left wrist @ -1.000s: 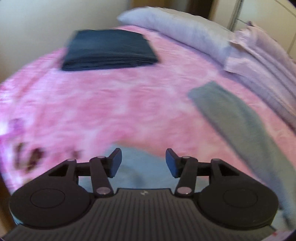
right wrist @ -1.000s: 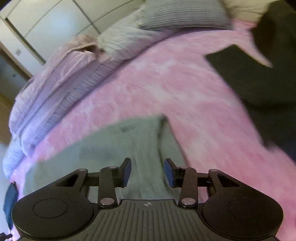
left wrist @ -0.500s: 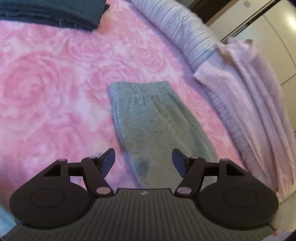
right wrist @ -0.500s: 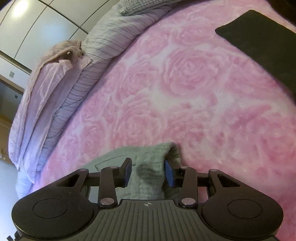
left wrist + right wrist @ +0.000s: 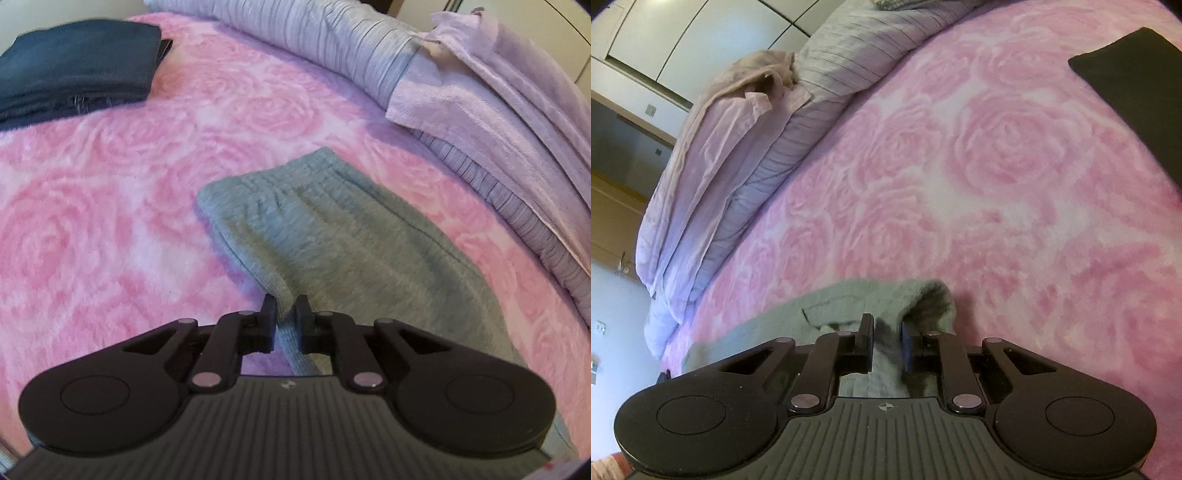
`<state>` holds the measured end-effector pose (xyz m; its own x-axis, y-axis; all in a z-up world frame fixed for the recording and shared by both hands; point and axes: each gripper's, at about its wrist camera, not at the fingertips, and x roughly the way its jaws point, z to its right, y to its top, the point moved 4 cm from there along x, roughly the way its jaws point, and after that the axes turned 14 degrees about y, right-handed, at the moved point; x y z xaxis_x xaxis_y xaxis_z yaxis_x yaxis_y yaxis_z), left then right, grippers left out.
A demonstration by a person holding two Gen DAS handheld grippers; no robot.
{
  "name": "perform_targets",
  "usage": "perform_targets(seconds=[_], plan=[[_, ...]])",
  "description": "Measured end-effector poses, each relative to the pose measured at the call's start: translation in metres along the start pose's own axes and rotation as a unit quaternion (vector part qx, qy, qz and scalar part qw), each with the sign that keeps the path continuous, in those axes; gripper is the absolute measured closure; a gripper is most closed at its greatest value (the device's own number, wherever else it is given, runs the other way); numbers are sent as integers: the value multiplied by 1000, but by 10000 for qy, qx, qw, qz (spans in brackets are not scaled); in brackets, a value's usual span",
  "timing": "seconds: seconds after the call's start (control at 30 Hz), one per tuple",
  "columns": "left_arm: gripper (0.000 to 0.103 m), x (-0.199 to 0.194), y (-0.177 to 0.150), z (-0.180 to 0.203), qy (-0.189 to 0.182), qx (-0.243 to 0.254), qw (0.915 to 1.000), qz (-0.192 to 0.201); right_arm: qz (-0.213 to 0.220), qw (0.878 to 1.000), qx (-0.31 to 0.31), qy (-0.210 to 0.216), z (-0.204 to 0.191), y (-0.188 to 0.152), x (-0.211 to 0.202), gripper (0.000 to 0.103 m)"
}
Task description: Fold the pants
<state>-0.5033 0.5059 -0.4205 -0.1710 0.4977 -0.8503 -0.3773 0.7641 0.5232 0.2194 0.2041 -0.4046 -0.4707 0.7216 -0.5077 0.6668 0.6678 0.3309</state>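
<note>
- On the pink bedspread [image 5: 110,229] the grey pants [image 5: 351,236] lie flat, already folded lengthwise into one long strip, well apart from the dark folded pile [image 5: 74,62] at the far left and the lilac bedding [image 5: 498,110] along the right.
- The left gripper [image 5: 285,314] has just been closing and now pinches the strip's left edge, near the middle of its length; the far end of the pants stretches away ahead of it.
- The right gripper [image 5: 887,332] has also just been closing, and grey cloth bunches between its pads at a near corner of the pants [image 5: 871,299] (the corner beyond its tips is puckered up).
- Risk: either pinch may have caught only the top layer, so a lift would peel the layers apart and undo the lengthwise fold.
- Risk: the left grip sits right at the edge, so the soft knit could slip out under tension.
- Risk: fleecy bedspread pile could be nipped along with the cloth and drag on it.
- Risk: uneven lifting by the two hands would leave the next fold skewed.
</note>
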Motion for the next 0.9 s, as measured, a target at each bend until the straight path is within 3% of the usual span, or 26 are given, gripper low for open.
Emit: perform_targets(seconds=[0.1, 0.2, 0.23, 0.27, 0.37, 0.43, 0.47, 0.57, 0.63, 0.73, 0.77, 0.9], plan=[[93, 7, -4, -3, 37, -235, 9997, -81, -202, 9995, 218, -70, 15, 0, 14, 86], [93, 6, -6, 3, 173, -171, 9997, 38, -72, 9985, 457, 278, 23, 5, 25, 85], [94, 5, -6, 6, 233, -48, 9997, 89, -19, 9982, 480, 359, 23, 8, 25, 99], [96, 2, -5, 10, 312, 128, 9993, 175, 103, 9985, 362, 405, 18, 10, 24, 100], [97, -16, 2, 24, 245, 403, 9967, 666, 1070, 9912, 95, 771, -5, 23, -5, 101], [97, -24, 8, 34, 80, 462, 9945, 937, 1787, 9792, 347, 893, 4, 32, -23, 101], [97, -23, 10, 41, 12, 544, 9930, 1052, 1862, 9769, 534, 903, 16, 34, -20, 101], [97, 2, 4, 61, 409, 841, 9922, 820, 1074, 9916, 714, -55, 53, 32, 28, 99], [97, 10, 1, 67, 565, 1072, 9895, 785, 1253, 9865, 1046, 114, 58, 36, 29, 98], [90, 3, 2, 57, 491, 988, 9916, 671, 1074, 9875, 1148, 63, 49, 33, 18, 76], [87, -1, 3, 49, 494, 955, 9924, 606, 989, 9882, 1168, 99, 46, 29, 11, 73], [84, -20, 17, 24, 536, 875, 9930, 580, 936, 9864, 1330, -239, 40, 23, -13, 65]])
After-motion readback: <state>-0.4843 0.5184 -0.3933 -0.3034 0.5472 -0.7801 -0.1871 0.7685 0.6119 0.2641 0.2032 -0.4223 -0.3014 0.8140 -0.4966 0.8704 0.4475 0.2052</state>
